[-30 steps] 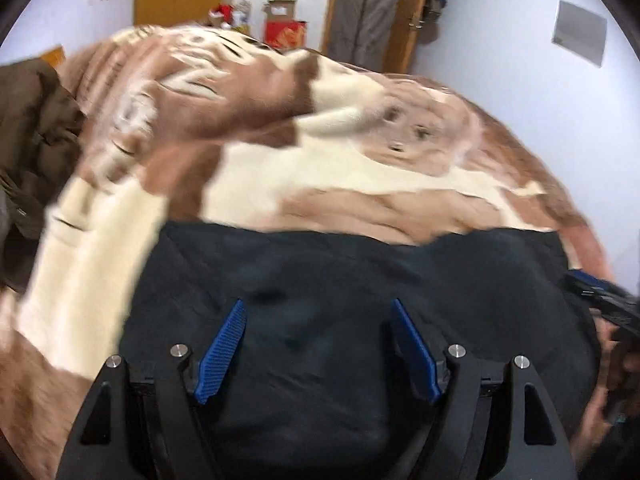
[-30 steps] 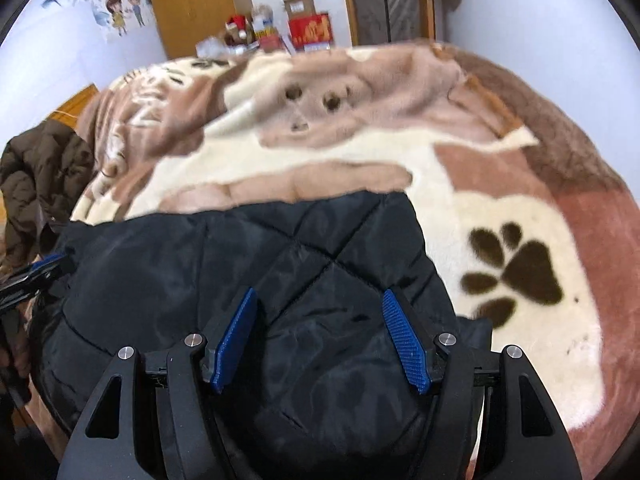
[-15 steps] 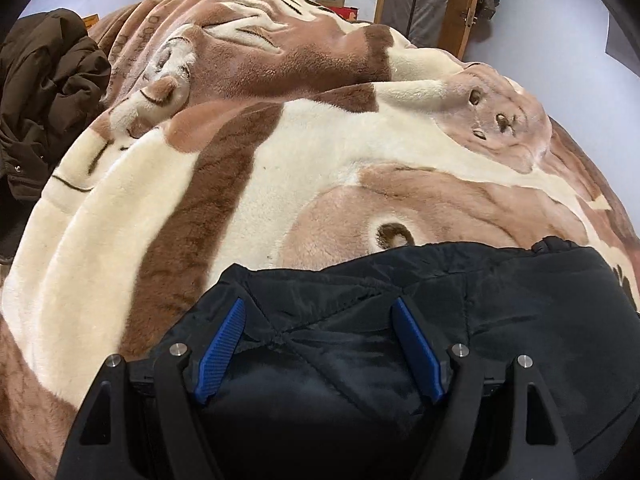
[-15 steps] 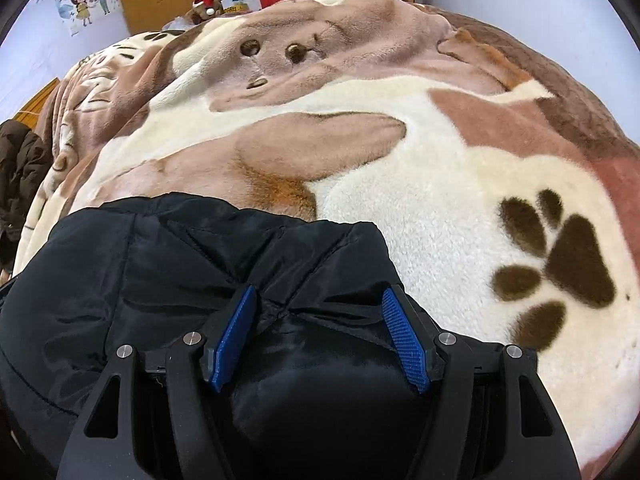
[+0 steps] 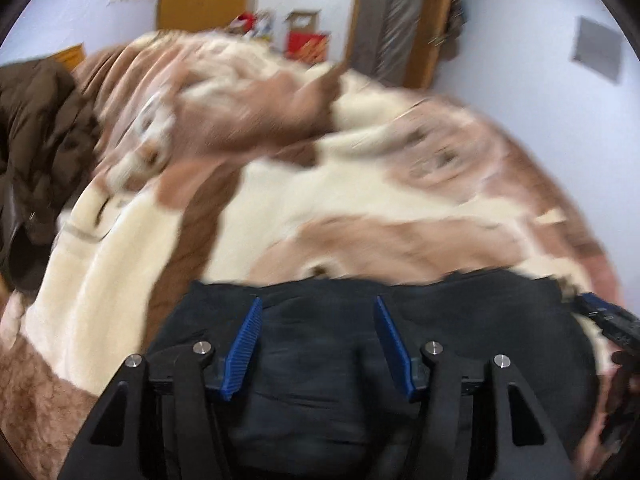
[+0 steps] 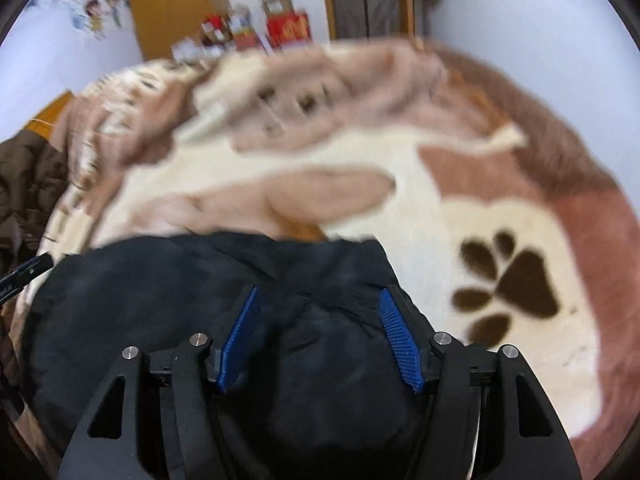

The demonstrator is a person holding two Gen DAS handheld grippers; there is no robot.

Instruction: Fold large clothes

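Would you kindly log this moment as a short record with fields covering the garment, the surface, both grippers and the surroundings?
garment: black quilted jacket, bunched at the near edge of the bed
surface: plush brown and cream blanket with a paw print
left gripper: fingers closing, jacket fabric between them
right gripper: fingers closing, jacket fabric between them
nearby: brown coat heaped at the left
image quality: both views motion-blurred
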